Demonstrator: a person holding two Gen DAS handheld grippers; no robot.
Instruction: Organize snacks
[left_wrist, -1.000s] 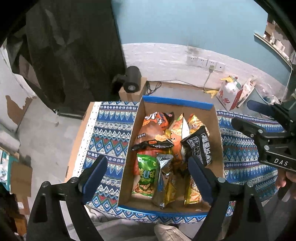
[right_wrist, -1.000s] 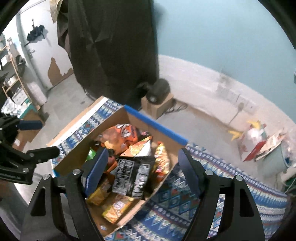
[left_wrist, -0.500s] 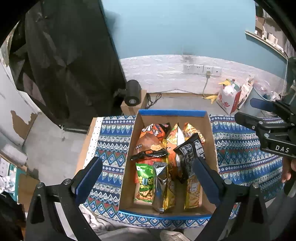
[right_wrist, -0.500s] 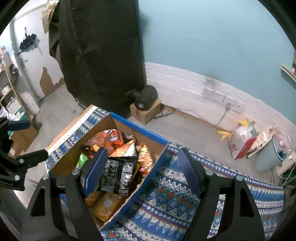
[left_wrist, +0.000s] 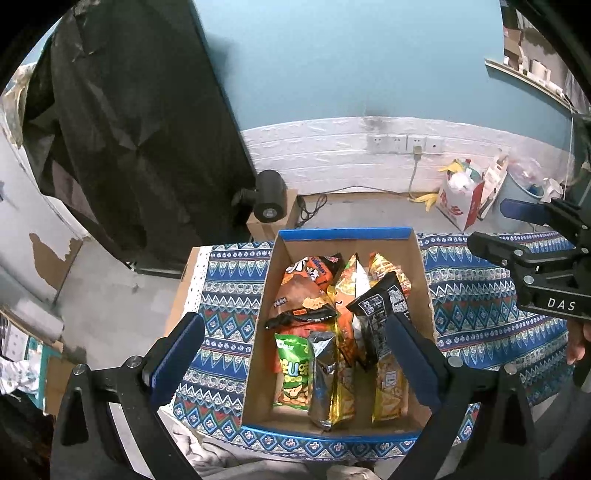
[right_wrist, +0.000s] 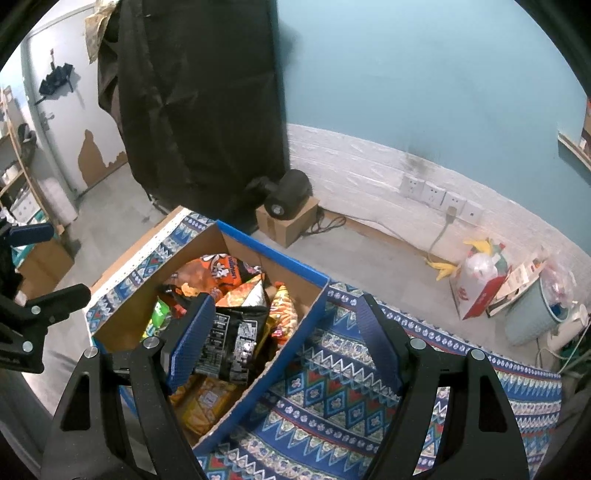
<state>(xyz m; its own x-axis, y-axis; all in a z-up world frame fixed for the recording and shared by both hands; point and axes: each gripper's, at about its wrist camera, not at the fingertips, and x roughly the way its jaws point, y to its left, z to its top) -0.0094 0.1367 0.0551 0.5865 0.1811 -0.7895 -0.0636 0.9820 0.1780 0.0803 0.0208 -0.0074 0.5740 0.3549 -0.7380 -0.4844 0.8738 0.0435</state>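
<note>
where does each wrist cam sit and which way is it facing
Left wrist: above the table's near edge, looking down into the blue-rimmed cardboard snack box; left gripper jaws open, right gripper at right.
Right wrist: right of the box, facing leftward across it; right gripper open.
Shared: box, patterned blue tablecloth.

One open brown cardboard box with blue-taped edges (left_wrist: 421, 266) holds about eight crinkled foil snack bags: one green (left_wrist: 293, 371), one silver (left_wrist: 322, 376), one black with white print (left_wrist: 380, 301), two orange (left_wrist: 314, 267), and roughly three yellow-orange, overlap making the exact count uncertain. One blue patterned tablecloth (left_wrist: 221, 291) lies beneath. Two black two-finger grippers with blue pads: left gripper (left_wrist: 295, 363), right gripper (right_wrist: 286, 341).
</note>
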